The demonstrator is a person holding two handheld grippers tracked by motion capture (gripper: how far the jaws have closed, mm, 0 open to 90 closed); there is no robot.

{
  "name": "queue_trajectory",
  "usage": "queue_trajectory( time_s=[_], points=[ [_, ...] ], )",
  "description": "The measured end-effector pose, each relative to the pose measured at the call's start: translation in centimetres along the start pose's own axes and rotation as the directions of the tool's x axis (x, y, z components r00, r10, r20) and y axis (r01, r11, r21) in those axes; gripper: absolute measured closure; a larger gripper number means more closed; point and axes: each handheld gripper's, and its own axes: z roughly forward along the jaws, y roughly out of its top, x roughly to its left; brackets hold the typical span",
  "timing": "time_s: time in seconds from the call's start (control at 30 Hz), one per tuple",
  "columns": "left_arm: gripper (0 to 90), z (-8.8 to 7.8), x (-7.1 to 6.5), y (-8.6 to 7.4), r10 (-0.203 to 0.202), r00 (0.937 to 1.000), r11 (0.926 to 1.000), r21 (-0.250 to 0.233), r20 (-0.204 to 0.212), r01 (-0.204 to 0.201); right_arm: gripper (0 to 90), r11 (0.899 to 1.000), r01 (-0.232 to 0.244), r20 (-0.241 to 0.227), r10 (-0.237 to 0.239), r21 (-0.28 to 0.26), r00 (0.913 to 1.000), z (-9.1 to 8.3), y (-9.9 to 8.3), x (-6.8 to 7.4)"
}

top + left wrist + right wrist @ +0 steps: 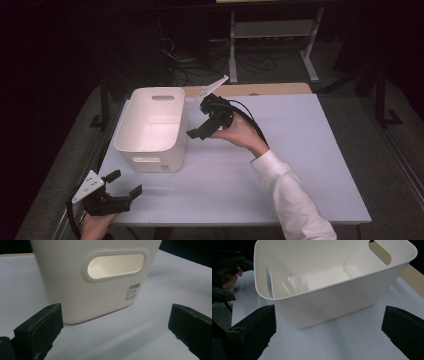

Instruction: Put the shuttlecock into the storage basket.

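Clearly the left claw (119, 186) sits nearest, jaws apart and empty, with the white bin (150, 127) standing just ahead of it on the table (300, 150). Farther off, the right claw (203, 125), also spread and empty, hovers beside the bin's side wall. Likely light, stiff, slick plastic; its handle slot (116, 265) or rim offers the best grip. A shuttlecock (294, 285) lies inside.

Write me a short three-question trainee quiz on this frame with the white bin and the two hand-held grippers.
1. True or false: the right gripper is shut on the rim of the white bin.
2. What lies inside the bin? A) a shuttlecock B) a cup C) a sponge
3. Which gripper is at the table's near edge, in front of the bin's labelled end?

Key
1. False: its jaws stand open beside the bin.
2. A, the white shuttlecock.
3. The left gripper, also open.
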Motion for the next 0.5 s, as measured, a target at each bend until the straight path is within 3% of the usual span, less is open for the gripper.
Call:
queue_trajectory(
  time_s=[0.2,0.3,0.33,0.37,0.5],
  points=[
    [0.0,0.1,-0.1,0.0,-0.006,1.0000,1.0000,-0.004,0.002,0.006,0.0,0.999,-0.033,0.006,0.033,-0.016,0.9994,-0.9,-0.8,0.0],
    [0.0,0.1,-0.1,0.0,-0.004,1.0000,1.0000,-0.004,0.002,0.004,0.0,0.999,-0.015,0.006,0.015,-0.032,0.9999,-1.1,-1.1,-0.2],
    [0.0,0.1,0.0,0.0,-0.002,1.0000,1.0000,-0.002,0.001,0.002,0.0,0.999,-0.041,-0.001,0.041,-0.032,0.9992,-1.3,-1.4,-0.1],
    [0.0,0.1,-0.1,0.0,-0.003,1.0000,1.0000,-0.002,0.001,0.003,0.0,0.999,-0.017,0.007,0.017,-0.031,0.9998,-1.2,-1.5,-0.4],
    [0.0,0.0,-0.1,0.0,-0.004,1.0000,1.0000,0.001,0.000,0.004,0.0,0.999,-0.024,0.004,0.024,-0.036,0.9997,-1.3,-2.1,-0.4]
  ],
)
